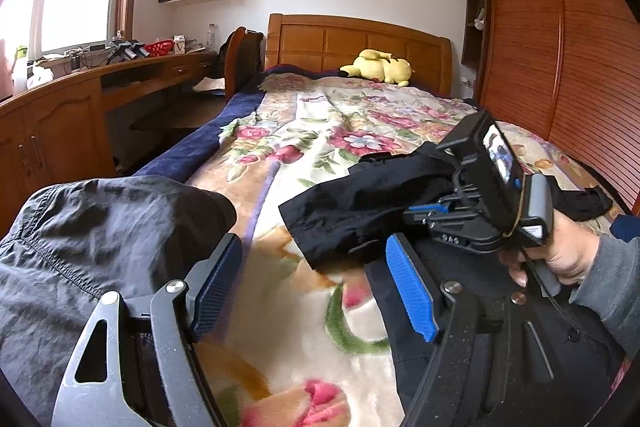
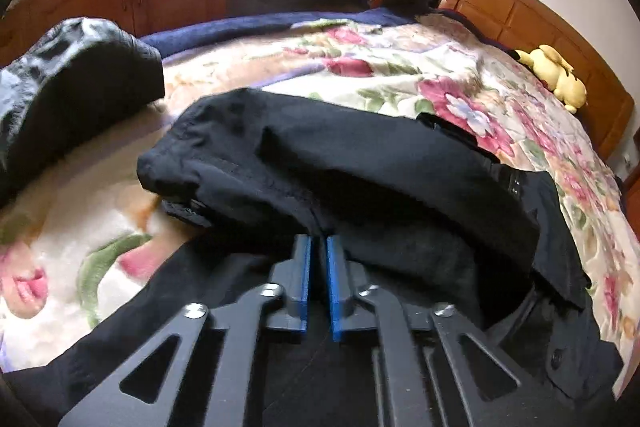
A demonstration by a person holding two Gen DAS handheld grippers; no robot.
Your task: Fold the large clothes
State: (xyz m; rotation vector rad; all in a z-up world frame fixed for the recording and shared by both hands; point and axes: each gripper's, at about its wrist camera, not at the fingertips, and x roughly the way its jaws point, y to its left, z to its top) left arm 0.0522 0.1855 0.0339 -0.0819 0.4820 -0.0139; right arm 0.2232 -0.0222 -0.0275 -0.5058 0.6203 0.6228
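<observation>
We see a bed covered by a floral blanket (image 1: 320, 147), our landmark. A black garment (image 2: 340, 167) lies bunched across the blanket's near end. Our right gripper (image 2: 318, 247) is clenched on a fold of that garment, its 2 blue pads nearly meeting. Our left gripper (image 1: 314, 275) hangs spread wide above the blanket, holding nothing. A grey garment (image 1: 100, 227) sits at the blanket's left edge. A yellow plush toy (image 1: 378, 67) rests at the blanket's far end.
</observation>
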